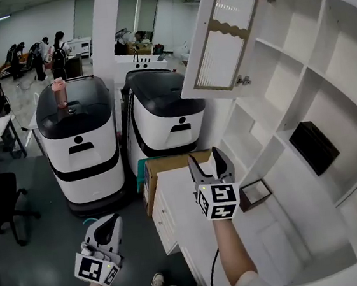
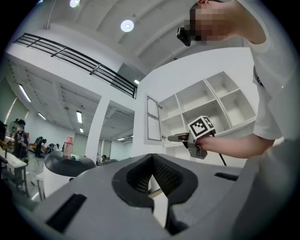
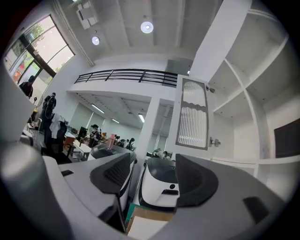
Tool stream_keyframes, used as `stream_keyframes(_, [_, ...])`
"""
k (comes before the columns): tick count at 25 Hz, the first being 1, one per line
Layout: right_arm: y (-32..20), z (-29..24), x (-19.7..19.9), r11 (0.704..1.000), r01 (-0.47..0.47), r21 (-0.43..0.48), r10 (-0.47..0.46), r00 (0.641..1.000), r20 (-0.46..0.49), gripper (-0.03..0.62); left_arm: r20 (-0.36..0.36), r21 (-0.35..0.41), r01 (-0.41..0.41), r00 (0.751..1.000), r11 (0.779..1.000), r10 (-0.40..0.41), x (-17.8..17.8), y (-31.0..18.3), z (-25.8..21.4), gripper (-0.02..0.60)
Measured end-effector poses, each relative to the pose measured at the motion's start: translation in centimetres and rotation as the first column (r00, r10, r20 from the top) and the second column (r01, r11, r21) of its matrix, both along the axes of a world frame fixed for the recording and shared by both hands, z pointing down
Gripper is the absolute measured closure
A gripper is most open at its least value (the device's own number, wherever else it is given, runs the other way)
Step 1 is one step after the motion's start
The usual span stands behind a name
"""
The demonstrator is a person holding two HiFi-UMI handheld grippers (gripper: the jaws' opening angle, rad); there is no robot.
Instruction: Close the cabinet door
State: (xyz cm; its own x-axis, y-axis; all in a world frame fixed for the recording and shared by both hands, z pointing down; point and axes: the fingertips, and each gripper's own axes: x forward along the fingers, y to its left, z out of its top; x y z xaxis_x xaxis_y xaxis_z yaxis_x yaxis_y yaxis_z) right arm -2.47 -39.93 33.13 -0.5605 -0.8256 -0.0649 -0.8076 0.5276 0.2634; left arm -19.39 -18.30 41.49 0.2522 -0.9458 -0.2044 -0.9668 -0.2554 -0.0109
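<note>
The white cabinet door (image 1: 226, 31), with a ribbed glass panel, stands swung open at the top of the head view, hinged to the white shelf unit (image 1: 322, 58). My right gripper (image 1: 212, 166) is held up below the door and apart from it, jaws open with nothing between them. In the right gripper view the door (image 3: 192, 115) is ahead and above the open jaws (image 3: 152, 164). My left gripper (image 1: 105, 234) hangs low at the left, far from the door. Its pads (image 2: 152, 161) meet and hold nothing. The left gripper view also shows the door (image 2: 153, 119) and the right gripper (image 2: 176, 138).
Two white-and-black carts (image 1: 78, 138) (image 1: 162, 112) stand left of the shelves; a pink bottle (image 1: 60, 93) is on the left one. A cardboard box (image 1: 162, 170) and a low white drawer unit (image 1: 180, 216) sit below the door. A black box (image 1: 313, 146) fills one shelf compartment.
</note>
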Motion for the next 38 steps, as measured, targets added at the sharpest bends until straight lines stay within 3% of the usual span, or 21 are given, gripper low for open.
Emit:
stream_keyframes(5, [-10.4, -2.7, -2.4, 0.997, -0.034, 0.065, 0.035, 0.999, -0.01, 0.304, 0.022, -0.016, 0.018, 1.0, 1.0, -0.017, 0.3, -6.3, -0.4, 0.58])
stream_keyframes(10, [-17.9, -5.3, -4.8, 0.99, -0.093, 0.105, 0.094, 0.996, -0.006, 0.275, 0.03, -0.005, 0.029, 0.999, 1.0, -0.029, -0.1, -9.3, -1.2, 0.58])
stream_keyframes(14, [-22.2, -7.9, -6.6, 0.98, -0.161, 0.116, 0.159, 0.987, 0.023, 0.249, 0.012, -0.014, 0.041, 0.999, 0.999, -0.041, -1.4, -10.5, -1.0, 0.58])
stream_keyframes(18, [-26.2, -9.9, -8.3, 0.964, -0.231, 0.129, 0.234, 0.972, -0.007, 0.235, 0.005, -0.037, 0.074, 0.997, 0.997, -0.073, -3.1, -10.4, -0.6, 0.58])
stream_keyframes(22, [-29.9, -10.3, -8.5, 0.95, -0.297, 0.094, 0.3, 0.954, -0.011, 0.233, 0.009, -0.067, 0.126, 0.992, 0.99, -0.125, -5.1, -9.1, 0.2, 0.58])
stream_keyframes(26, [-32.2, -10.8, -8.6, 0.941, -0.335, 0.051, 0.334, 0.942, 0.03, 0.233, 0.001, -0.096, 0.181, 0.983, 0.979, -0.182, -7.1, -7.7, 1.2, 0.58])
stream_keyframes(32, [-33.1, -11.6, -8.1, 0.916, -0.386, 0.106, 0.381, 0.922, 0.064, 0.233, 0.014, -0.107, 0.219, 0.976, 0.97, -0.219, -8.0, -6.5, 1.5, 0.58])
stream_keyframes(38, [-32.6, -11.6, -8.0, 0.921, -0.368, 0.126, 0.362, 0.93, 0.065, 0.233, 0.004, -0.101, 0.217, 0.976, 0.971, -0.218, -7.9, -7.1, 1.5, 0.58])
